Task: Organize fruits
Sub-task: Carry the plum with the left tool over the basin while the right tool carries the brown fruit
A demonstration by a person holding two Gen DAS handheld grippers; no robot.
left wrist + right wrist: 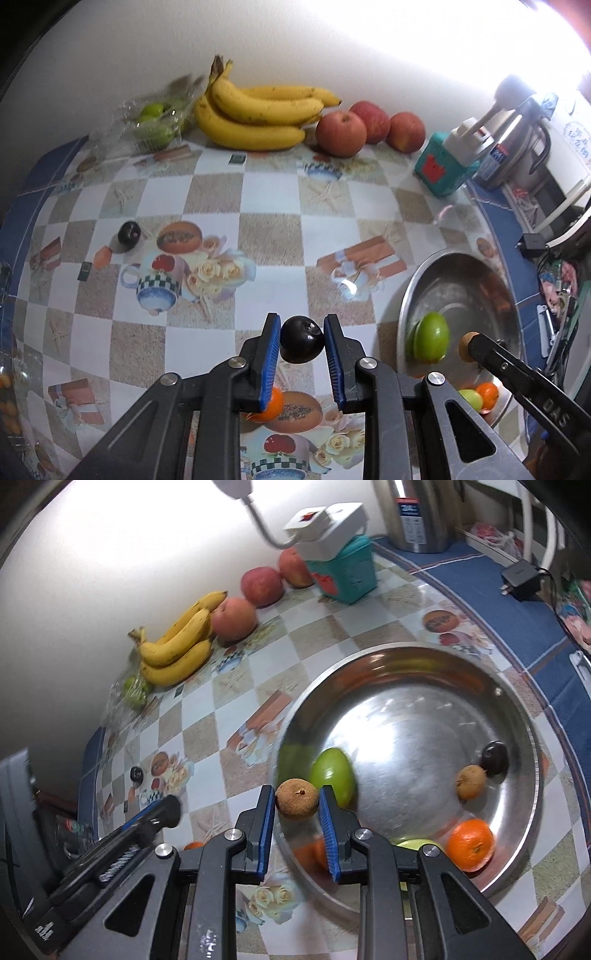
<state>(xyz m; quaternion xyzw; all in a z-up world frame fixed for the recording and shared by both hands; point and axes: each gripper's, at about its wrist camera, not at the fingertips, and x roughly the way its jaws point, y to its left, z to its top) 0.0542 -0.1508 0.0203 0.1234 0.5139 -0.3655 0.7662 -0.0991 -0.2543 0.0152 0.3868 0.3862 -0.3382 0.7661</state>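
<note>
Left gripper (pixel 302 341): blue pads clamped on a small dark purple round fruit (pixel 302 339), held above the checkered, fruit-printed tablecloth (pixel 273 236). Right gripper (pixel 297 800): pads clamped on a small brown rough-skinned round fruit (pixel 297 798), held over the near-left rim of the round stainless steel basin (pixel 424 672).

Basin contents: green mango-shaped fruit (pixel 332 775) at the left wall, another brown fruit (pixel 471 782) touching a dark fruit (pixel 495 758) at the right, an orange (pixel 470 844) near the front rim. Basin centre is bare metal.

On the cloth: a second dark fruit (pixel 128 232) far left, a small orange fruit (pixel 271 404) under the left gripper. Along the white wall: banana bunch (pixel 255 114), three red apples (pixel 341 129), green fruits in clear plastic (pixel 155 122), teal box (pixel 443 170). Wide open cloth between wall row and grippers. Basin sits close to the blue border at the table's right edge.
</note>
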